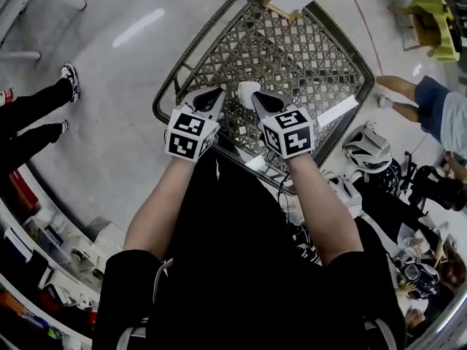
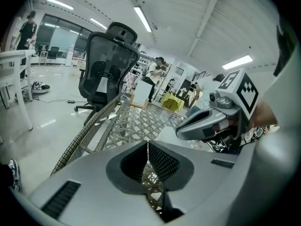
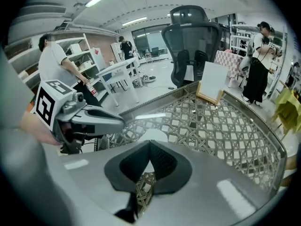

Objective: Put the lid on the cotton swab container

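The left gripper (image 2: pixel 147 146) is seen with its two dark, ribbed pads pressed together at the tips, and nothing is held between them. The right gripper (image 3: pixel 149 145) is closed in the same way: its cross-hatched pads meet in a narrow seam, and it too is empty. Both smooth grey shells are held side by side over the near edge of the table (image 1: pixel 314 49). Each is capped by a marker cube (image 1: pixel 191 133) printed with black and white squares.

Between the two sets of tips, just on their far side, a white rounded object (image 1: pixel 246 92) is set on the table top. It is smooth and pale, and whether it is the cotton swab container or its lid cannot be told.

The table top is woven as an open lattice of pale strips and is framed by a dark, rounded rim. At the far edge a flat white card (image 3: pixel 212 80) is propped upright in a wooden stand. Beyond it a black office chair (image 3: pixel 190 36) with a mesh back is seen on the glossy floor.
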A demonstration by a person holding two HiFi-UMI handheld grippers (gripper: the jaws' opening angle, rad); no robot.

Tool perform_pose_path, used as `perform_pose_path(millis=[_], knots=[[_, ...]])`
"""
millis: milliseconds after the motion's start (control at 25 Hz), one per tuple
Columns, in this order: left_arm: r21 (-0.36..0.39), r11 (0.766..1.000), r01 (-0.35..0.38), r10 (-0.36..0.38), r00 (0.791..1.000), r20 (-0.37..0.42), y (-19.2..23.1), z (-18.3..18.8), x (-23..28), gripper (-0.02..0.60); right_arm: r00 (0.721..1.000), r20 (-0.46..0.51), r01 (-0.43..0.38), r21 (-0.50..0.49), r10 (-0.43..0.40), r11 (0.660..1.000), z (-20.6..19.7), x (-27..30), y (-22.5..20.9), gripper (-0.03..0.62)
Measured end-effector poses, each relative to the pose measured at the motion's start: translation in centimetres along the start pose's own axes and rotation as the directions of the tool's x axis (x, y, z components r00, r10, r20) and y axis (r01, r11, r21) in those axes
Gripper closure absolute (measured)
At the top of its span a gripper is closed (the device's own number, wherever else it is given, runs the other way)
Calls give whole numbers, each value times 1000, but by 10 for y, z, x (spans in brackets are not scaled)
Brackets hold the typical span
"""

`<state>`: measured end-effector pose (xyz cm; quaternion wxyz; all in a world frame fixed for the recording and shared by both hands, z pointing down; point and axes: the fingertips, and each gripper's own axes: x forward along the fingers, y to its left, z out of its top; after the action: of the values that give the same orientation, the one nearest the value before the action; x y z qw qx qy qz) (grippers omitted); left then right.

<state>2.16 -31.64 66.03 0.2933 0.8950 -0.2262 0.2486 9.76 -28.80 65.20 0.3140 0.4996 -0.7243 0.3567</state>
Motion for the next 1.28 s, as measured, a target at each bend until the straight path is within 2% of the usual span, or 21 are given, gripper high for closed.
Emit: perform_pose_path(millis=[200,360,440,560,640,840,1000,1160,1280], knots=[[-38,999,11,-10,999,36,-7,17,-15,566,1000,-9,9,31,-9,999,-3,2,-2,580],[-34,999,20,-18,998,52,-18,31,-28,566,1000,-7,-27,21,28,999,-5,2,-3,582],[-21,1000,17,-15,998,56,-23,37,-35,566,999,16,-45,75,43,996,-3,1,-8,583],[6,1000,0,-1,999,52,-32,42,-42,566,995,99,-49,186,31,981,4,-15,-20,583],[21,1000,-15,14,999,51,-41,44,-46,566,988,151,-67,223,34,973,6,-32,-24,583],[46,997,-57,54,997,54,-66,45,-56,566,964,254,-134,217,77,967,10,-81,-29,583],[15,995,-98,96,993,66,-88,39,-65,566,939,334,-156,202,82,967,9,-129,-40,583],[2,985,-170,169,981,98,-107,47,-81,566,918,388,-152,157,80,976,1,-173,-53,585],[6,976,-219,216,968,128,-119,59,-91,566,888,448,-185,143,103,972,3,-199,-63,585]])
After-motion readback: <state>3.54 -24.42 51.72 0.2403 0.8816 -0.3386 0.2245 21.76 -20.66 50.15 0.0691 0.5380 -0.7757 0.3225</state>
